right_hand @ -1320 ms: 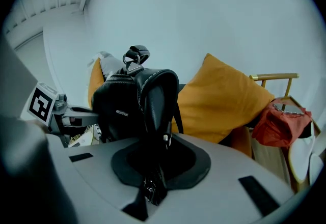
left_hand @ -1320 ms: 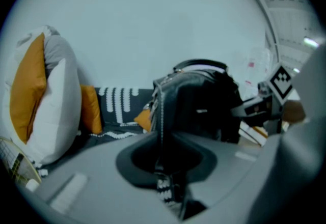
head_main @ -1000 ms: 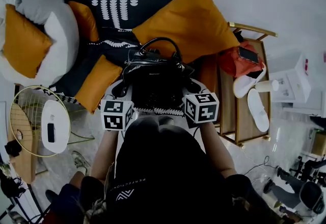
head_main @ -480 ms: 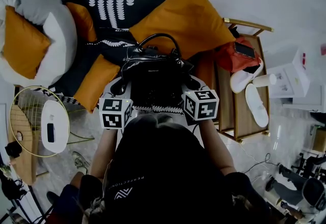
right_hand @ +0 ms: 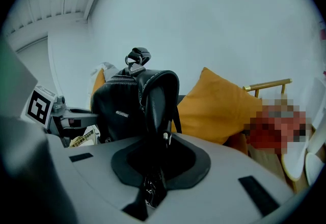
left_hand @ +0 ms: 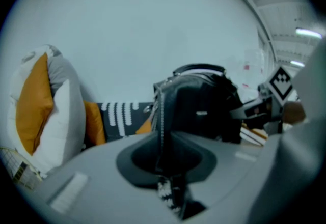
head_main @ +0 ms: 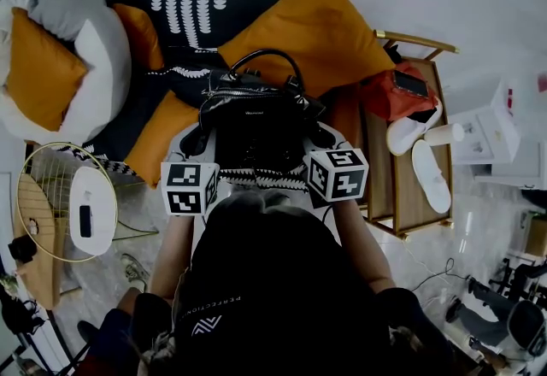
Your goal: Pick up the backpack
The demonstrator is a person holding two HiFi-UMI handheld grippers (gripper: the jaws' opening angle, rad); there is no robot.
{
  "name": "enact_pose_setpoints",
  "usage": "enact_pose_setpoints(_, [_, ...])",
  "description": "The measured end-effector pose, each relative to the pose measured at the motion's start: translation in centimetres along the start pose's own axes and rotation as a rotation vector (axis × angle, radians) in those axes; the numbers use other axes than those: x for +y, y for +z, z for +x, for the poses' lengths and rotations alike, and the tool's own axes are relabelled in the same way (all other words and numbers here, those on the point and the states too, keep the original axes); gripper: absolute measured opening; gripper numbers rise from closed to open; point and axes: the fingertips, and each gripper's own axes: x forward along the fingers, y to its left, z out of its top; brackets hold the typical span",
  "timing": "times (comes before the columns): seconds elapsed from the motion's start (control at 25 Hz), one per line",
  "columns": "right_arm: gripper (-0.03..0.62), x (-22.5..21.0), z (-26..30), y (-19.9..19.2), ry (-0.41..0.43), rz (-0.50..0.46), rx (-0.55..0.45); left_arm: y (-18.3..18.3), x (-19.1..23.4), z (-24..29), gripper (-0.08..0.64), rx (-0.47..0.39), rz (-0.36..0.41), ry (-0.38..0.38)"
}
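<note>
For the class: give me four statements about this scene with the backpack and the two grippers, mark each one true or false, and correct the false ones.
1. The left gripper and the right gripper are each shut on a part of the backpack. True.
2. The backpack is red. False: it is black.
3. A large orange cushion lies behind the backpack in the head view. True.
4. The white slippers lie at the left of the head view. False: they lie at the right, on the wooden rack.
</note>
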Motion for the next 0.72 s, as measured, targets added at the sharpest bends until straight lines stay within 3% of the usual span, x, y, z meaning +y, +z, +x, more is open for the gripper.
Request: enact_pose_setpoints(0.72, [0.038, 0.75, -0.18, 0.39, 0.014, -0.018, -0.009, -0.27, 0.37, -1.10, 0.063, -0.006, -0.011, 0.029])
